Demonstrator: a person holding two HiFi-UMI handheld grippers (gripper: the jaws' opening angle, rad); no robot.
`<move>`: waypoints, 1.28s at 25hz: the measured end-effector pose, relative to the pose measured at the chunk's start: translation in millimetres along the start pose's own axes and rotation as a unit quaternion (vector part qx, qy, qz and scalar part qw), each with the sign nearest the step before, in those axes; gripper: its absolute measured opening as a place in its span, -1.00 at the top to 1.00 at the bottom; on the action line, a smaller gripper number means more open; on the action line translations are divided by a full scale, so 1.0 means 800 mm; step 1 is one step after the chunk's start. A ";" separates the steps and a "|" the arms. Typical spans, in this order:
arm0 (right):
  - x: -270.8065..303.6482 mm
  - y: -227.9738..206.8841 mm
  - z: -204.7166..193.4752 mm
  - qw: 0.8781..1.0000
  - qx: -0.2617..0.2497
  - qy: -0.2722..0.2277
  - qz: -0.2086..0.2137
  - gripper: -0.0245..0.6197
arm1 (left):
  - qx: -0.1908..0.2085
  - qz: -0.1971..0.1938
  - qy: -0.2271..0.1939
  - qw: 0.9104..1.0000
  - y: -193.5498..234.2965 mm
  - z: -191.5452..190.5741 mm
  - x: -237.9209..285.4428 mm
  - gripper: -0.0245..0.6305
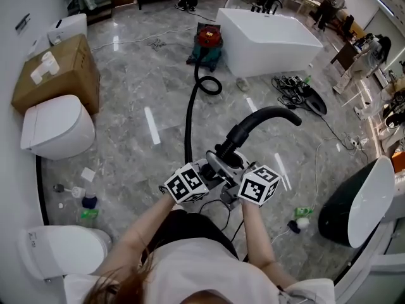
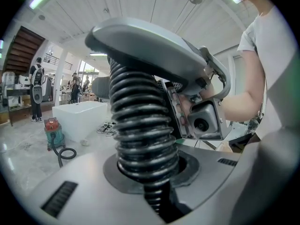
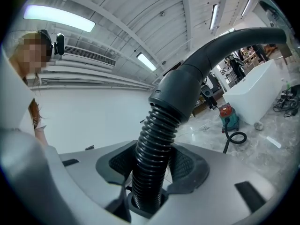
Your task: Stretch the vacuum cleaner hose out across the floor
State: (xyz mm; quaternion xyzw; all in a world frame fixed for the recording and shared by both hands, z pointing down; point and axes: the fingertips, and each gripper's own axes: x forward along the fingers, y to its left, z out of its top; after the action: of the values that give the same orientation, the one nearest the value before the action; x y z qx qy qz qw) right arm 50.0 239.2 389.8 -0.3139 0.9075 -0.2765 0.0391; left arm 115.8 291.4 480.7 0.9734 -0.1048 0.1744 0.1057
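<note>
Grey marble floor (image 1: 139, 87), with a red-topped vacuum cleaner (image 1: 207, 45) far ahead of my tools. To do this step well, I judge I should back away from the machine steadily with both grips firm, so the loop near it pulls straight without tipping it. The hose (image 1: 188, 122) is black and ribbed, ending in a smooth curved tube just beyond the tools. Left tool (image 1: 214, 164) is clamped narrow on the ribs. Right tool (image 1: 233, 163) holds it wider, just below the cuff.
</note>
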 end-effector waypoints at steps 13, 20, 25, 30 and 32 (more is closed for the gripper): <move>-0.022 -0.030 -0.001 1.000 0.018 0.008 -0.023 0.33 | 0.026 -0.010 0.030 0.999 0.007 -0.005 0.022 0.66; -0.025 -0.043 -0.009 0.999 0.013 0.017 -0.043 0.30 | 0.048 -0.012 0.048 0.998 0.023 -0.016 0.024 0.66; -0.033 -0.055 -0.011 0.998 0.031 0.012 -0.057 0.29 | 0.068 -0.015 0.068 0.995 0.031 -0.021 0.028 0.66; -0.035 -0.060 -0.013 0.997 0.040 0.003 -0.062 0.29 | 0.073 -0.013 0.071 0.995 0.037 -0.023 0.029 0.66; -0.036 -0.062 -0.012 0.997 0.042 -0.003 -0.065 0.29 | 0.073 -0.012 0.069 0.995 0.039 -0.022 0.030 0.66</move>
State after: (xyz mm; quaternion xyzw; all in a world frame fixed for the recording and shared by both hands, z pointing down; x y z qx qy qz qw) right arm 97.8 228.4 421.0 -0.3710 0.8727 -0.3154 0.0369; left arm 124.4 261.6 510.7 0.9652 -0.0722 0.2475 0.0434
